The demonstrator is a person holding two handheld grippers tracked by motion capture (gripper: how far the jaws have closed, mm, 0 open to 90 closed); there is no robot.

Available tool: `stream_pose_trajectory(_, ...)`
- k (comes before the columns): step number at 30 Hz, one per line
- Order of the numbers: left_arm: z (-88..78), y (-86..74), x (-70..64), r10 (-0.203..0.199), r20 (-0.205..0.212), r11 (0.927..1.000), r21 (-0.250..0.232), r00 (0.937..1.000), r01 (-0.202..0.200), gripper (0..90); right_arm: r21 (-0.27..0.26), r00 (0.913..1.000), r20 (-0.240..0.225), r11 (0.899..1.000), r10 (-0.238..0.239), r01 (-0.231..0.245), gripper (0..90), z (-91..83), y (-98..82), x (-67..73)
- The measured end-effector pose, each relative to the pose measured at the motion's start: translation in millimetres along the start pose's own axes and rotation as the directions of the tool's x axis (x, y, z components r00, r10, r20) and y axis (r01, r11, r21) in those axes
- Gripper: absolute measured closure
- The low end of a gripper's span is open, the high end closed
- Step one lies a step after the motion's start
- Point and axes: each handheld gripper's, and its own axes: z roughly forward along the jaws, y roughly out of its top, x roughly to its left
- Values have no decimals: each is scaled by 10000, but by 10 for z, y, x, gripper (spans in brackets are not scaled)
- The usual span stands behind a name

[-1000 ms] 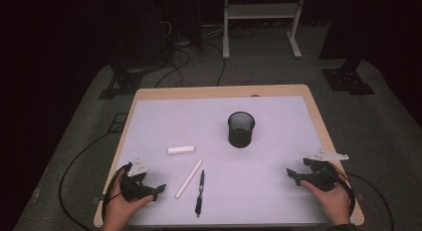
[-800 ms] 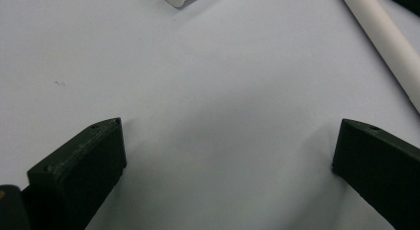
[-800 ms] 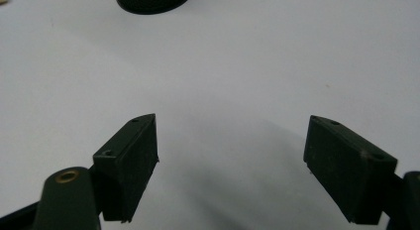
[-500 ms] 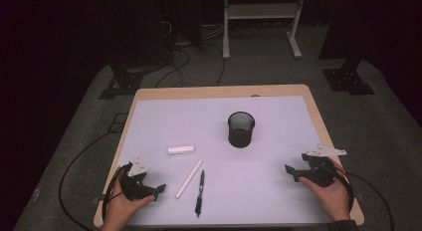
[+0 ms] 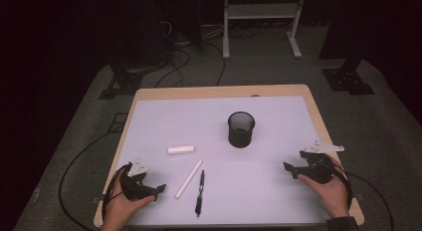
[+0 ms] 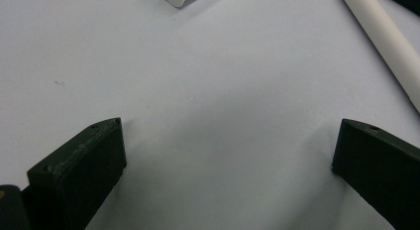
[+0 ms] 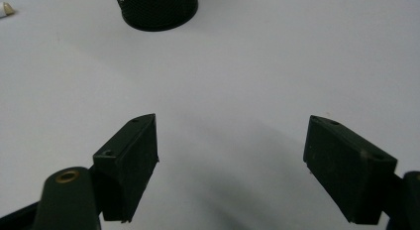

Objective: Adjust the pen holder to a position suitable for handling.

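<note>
Both grippers rest on the table (image 5: pixel 149 121) with nothing in them: our left gripper (image 5: pixel 160 187) has its jaws spread wide, and our right gripper (image 5: pixel 287 167) is spread as well. Just ahead of our left gripper lies the white stick (image 5: pixel 189 178), the black pen (image 5: pixel 200 192) beside it, the white block (image 5: pixel 181 150) farther off. The mesh cup (image 5: pixel 241 129) stands ahead of our right gripper. Closing carelessly, we judge, could roll the stick into the pen.
</note>
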Motion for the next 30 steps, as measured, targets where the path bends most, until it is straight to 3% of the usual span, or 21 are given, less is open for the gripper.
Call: stream_pose_trajectory(30, 0, -1, 2, -5, 11, 10000, -3, 10000, 5, 0, -471, 9991, -279, 9984, -326, 312, 230, 13, 294, 32)
